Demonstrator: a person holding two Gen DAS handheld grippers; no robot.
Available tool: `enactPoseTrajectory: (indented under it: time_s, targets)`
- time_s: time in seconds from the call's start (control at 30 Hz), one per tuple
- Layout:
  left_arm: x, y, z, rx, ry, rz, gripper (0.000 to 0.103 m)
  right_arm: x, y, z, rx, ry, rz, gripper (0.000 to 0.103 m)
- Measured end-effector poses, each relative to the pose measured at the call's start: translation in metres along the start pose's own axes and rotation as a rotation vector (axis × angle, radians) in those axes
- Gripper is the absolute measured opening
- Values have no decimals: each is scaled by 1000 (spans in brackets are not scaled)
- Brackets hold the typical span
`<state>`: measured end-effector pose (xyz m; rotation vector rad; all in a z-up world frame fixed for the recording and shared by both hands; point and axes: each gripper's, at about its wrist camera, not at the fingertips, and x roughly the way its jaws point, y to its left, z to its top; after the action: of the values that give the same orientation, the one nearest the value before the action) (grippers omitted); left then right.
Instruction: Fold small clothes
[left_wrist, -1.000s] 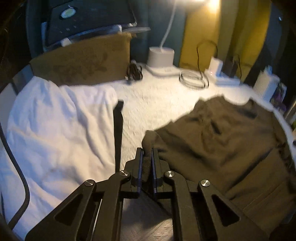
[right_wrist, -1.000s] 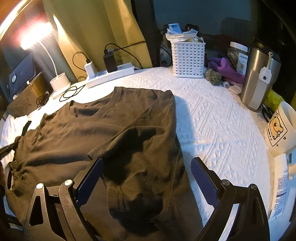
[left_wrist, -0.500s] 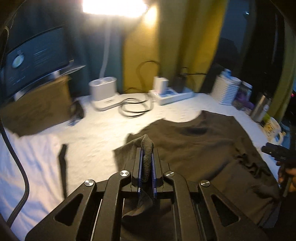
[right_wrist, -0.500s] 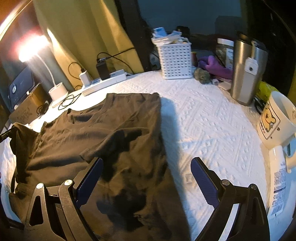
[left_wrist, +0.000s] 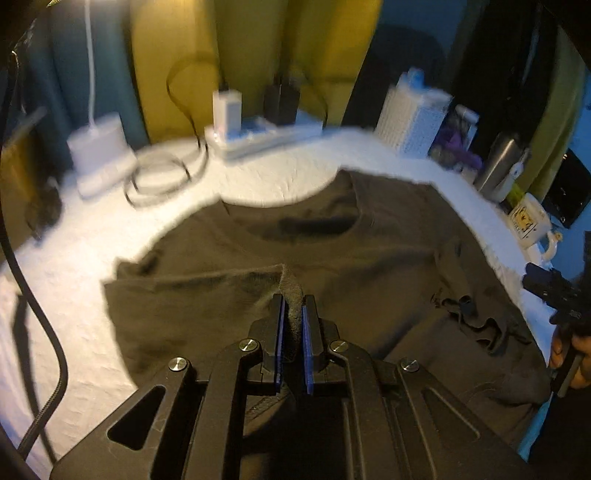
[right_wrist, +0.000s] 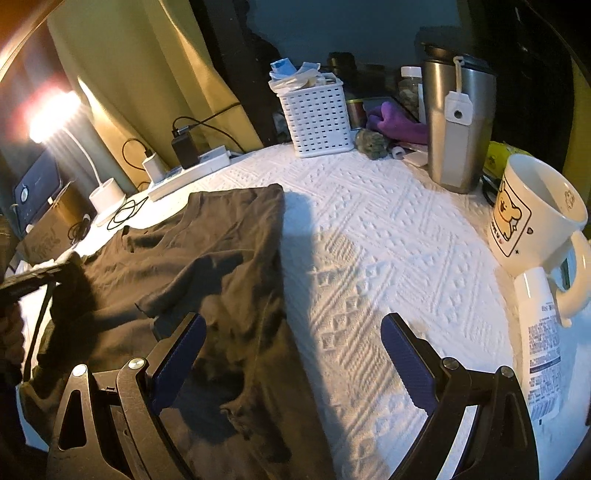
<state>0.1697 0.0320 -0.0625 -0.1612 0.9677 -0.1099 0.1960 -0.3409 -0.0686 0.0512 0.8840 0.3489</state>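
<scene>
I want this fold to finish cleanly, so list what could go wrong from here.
1. The left hand-held gripper pinches only a thin ridge of the shirt; the cloth may slip out mid-fold.
2. The shirt's near edge is already bunched, so the fold may land crooked.
3. The mug and tumbler stand close to the open right hand-held gripper; a wide swing could knock them.

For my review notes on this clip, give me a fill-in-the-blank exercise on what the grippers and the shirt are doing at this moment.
1. The left gripper is shut on a fold of the dark ____.
2. The right gripper has its jaws ____ and holds nothing.
3. The white basket stands to the ____ of the steel tumbler in the right wrist view.
4. The cartoon is printed on the ____ at the right edge.

Missing words: shirt; open; left; mug
</scene>
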Motion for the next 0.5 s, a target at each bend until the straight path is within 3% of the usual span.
enactPoseTrajectory:
  time_s: [0.13, 0.2, 0.27, 0.5]
  targets:
    - [3, 6, -7, -49, 39, -22, 17, -3, 0, -3, 0, 0, -2, 96]
    - [-12, 8, -12, -47, 26, -44, 42, -5, 2, -4, -2, -2, -4, 96]
    - [-31, 12, -20, -47, 7, -63, 51, -5, 4, -4, -6, -1, -7, 96]
    - [-71, 45, -60, -58, 10, 5, 51, -2, 21, -6, -33, 11, -4, 96]
